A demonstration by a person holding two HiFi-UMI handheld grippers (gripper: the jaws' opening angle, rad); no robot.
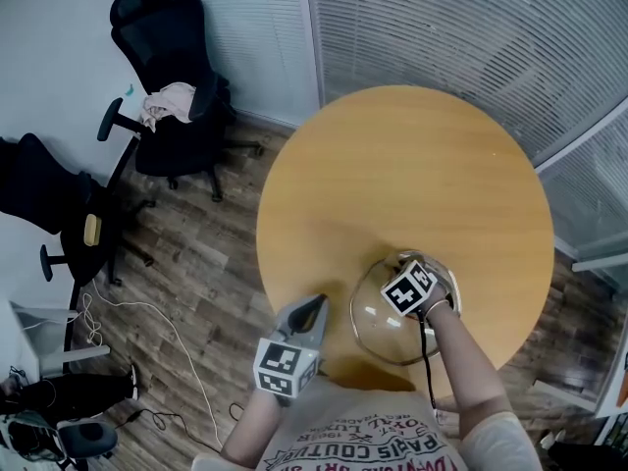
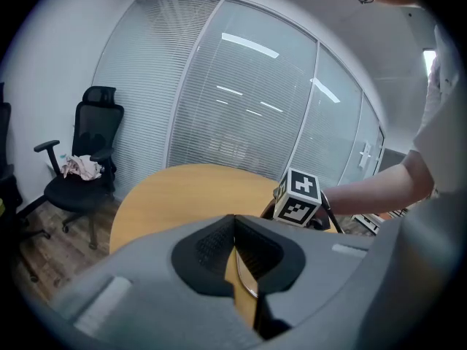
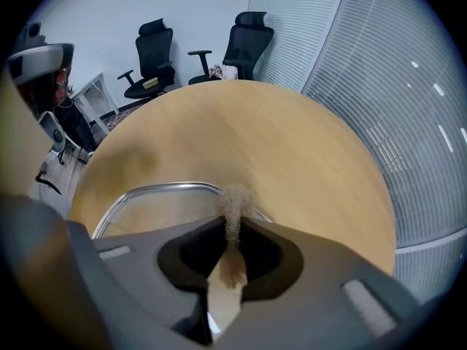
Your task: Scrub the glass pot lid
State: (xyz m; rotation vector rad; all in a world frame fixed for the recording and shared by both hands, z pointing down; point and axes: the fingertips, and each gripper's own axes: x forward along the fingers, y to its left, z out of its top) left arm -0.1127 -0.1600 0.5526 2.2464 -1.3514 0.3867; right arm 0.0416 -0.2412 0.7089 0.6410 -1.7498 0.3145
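The clear glass lid (image 1: 371, 314), round with a thin metal rim, lies on the wooden table (image 1: 412, 165) at the person's edge. The right gripper (image 3: 233, 224) pinches a tan scrub pad (image 3: 235, 203) over its rim; the left gripper (image 2: 235, 232), fingers together on nothing, hangs near the lid

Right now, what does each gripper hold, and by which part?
Right gripper: a tan scrub pad, pinched near its middle, fuzzy end poking past the jaws. Left gripper: nothing, jaws shut.

round wooden table (image 1: 412, 165), glass lid (image 1: 376, 330) (near edge)
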